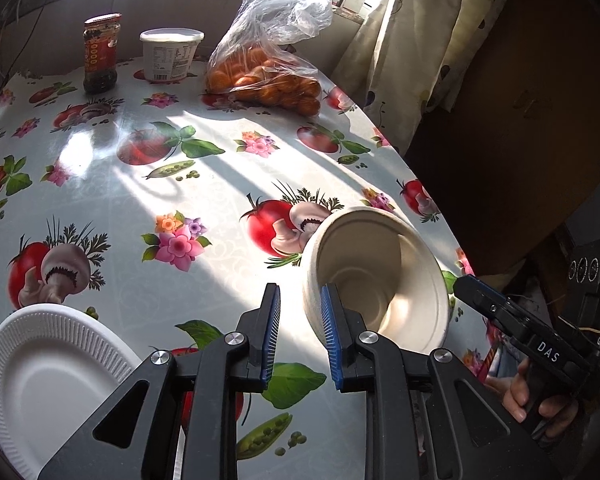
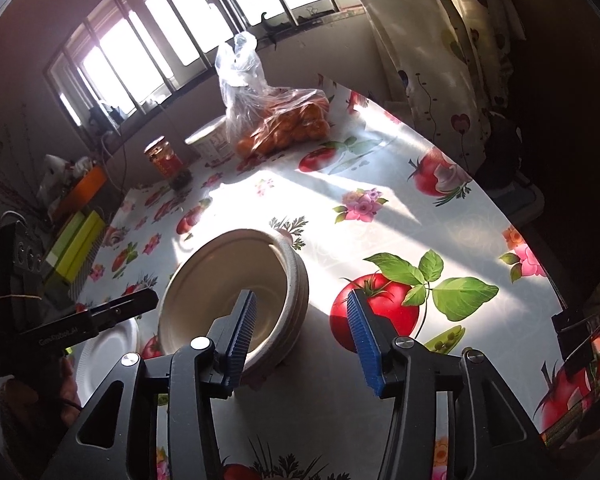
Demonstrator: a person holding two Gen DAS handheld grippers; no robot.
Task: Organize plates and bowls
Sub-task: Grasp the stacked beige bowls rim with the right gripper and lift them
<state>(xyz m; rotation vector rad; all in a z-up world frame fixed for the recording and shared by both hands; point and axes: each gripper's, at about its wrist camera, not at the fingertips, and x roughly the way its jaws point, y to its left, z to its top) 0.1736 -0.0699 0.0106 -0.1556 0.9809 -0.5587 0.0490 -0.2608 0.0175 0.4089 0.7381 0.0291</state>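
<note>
A stack of beige paper bowls [image 1: 384,272] stands on the table near its right edge; it also shows in the right wrist view [image 2: 236,288]. A white ribbed paper plate [image 1: 48,372] lies at the near left; its edge shows in the right wrist view [image 2: 108,350]. My left gripper [image 1: 300,340] is open and empty, with its right finger just at the bowls' near rim. My right gripper [image 2: 300,340] is open and empty, its left finger in front of the bowls' rim. The right gripper's tip [image 1: 484,300] shows beside the bowls.
At the back of the table [image 1: 112,184] stand a dark sauce jar [image 1: 100,54], a white tub [image 1: 172,54] and a clear bag of oranges [image 1: 268,72]. A curtain [image 1: 412,40] hangs at the right. Yellow-green boxes [image 2: 76,248] lie beyond the left edge.
</note>
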